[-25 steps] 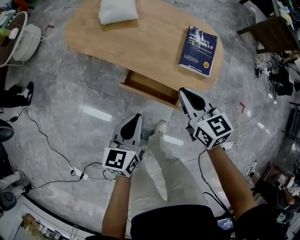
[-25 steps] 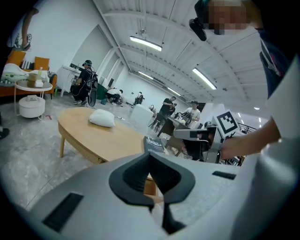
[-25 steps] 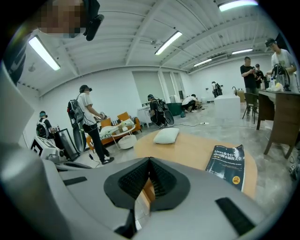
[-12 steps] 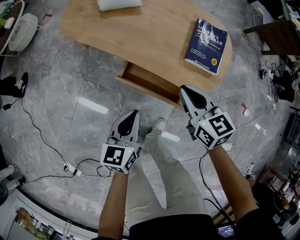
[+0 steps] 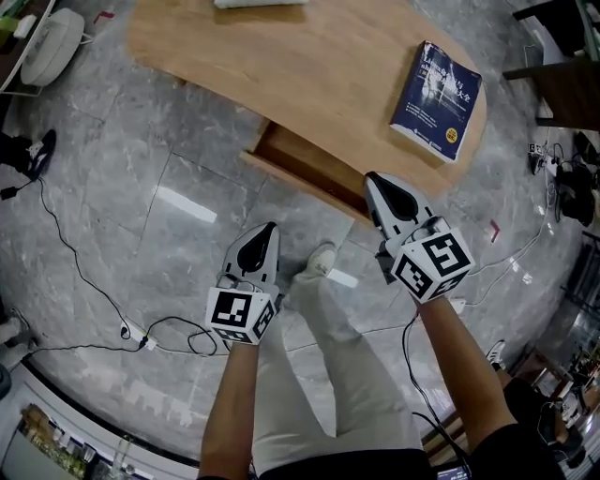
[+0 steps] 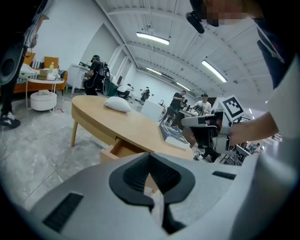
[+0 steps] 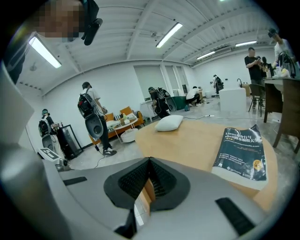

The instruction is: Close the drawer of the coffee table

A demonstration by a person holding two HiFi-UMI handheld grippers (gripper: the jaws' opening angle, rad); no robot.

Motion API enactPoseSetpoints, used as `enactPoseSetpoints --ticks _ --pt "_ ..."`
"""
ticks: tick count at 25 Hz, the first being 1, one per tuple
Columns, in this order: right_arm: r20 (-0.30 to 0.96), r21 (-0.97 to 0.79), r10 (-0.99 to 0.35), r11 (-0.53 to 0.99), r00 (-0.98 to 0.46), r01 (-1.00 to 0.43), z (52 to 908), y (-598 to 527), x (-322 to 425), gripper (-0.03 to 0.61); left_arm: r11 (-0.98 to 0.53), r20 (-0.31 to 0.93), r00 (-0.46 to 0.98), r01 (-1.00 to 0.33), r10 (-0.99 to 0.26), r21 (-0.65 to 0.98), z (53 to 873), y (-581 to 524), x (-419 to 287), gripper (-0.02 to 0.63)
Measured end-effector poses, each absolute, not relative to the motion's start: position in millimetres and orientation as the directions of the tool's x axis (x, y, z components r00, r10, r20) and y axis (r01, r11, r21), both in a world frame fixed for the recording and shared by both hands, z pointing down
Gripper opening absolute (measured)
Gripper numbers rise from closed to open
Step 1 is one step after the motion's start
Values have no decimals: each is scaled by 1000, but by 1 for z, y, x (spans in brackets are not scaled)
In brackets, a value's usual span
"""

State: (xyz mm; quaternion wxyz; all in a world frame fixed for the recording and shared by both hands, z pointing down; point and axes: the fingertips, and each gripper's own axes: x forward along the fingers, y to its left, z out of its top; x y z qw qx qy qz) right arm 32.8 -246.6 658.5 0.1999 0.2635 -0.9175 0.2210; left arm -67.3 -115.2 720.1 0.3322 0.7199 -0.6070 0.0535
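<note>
Head view: drawer back hid under table; L tool, R tool clenched empty.

Pillow: cut by the head view's top edge, so only its near rim shows. Table: far side cut by the same edge. Drawer: rear hidden under the tabletop, right end hidden behind the right gripper. In the left gripper view only its left corner shows past the body of the left gripper; in the right gripper view it is a mere sliver seen through the jaw slit. Book: small cover print unreadable; near edge hidden by the gripper body in the right gripper view. Dark furniture, top right: cut by the edge, kind unclear. Background people: too small for detail.
</note>
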Motion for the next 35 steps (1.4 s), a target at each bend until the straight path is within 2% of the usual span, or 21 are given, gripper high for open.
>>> enactPoseSetpoints --ticks 16,35 --pt "502 -294 -368 778 -782 -555 701 -238 17 14 -63 510 258 -928 -821 368 788 -120 -76 0" --pt "533 -256 -378 781 -757 -570 735 -241 32 14 -159 513 345 -915 -786 371 841 -141 -34 0"
